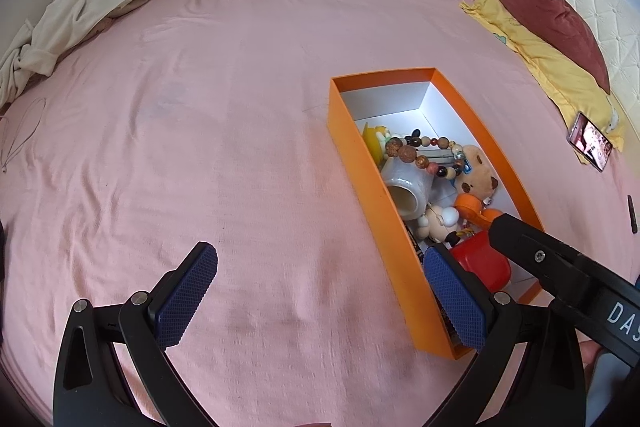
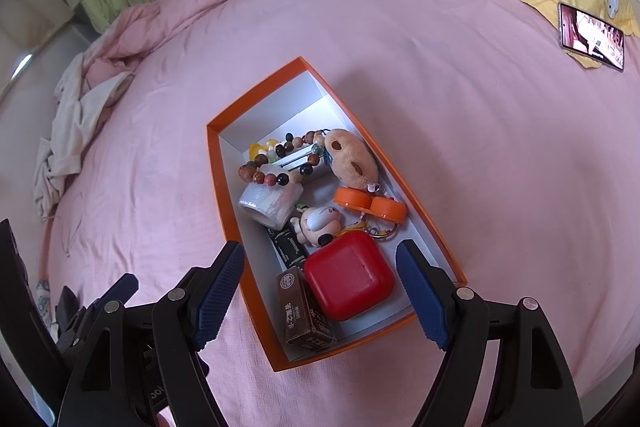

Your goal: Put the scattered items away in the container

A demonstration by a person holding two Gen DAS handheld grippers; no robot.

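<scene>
- While both tools hang over the pink bedsheet (image 1: 200, 147), the left gripper (image 1: 320, 299) has its jaws spread, nothing between them.
- Orange box (image 2: 224, 211) lies on the sheet, white inside.
- Inside it: tape roll (image 2: 270, 203), bead bracelet (image 2: 280, 163), plush toy (image 2: 352, 159), red case (image 2: 348, 279), brown packet (image 2: 304, 315).
- Right gripper (image 2: 320, 299) is above the box's near end, jaws spread, gripping nothing.
- Phone (image 2: 592, 37) lies far right.

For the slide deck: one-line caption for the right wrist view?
Open right gripper over the orange box on the pink bed, holding red case, beads and toys.
</scene>
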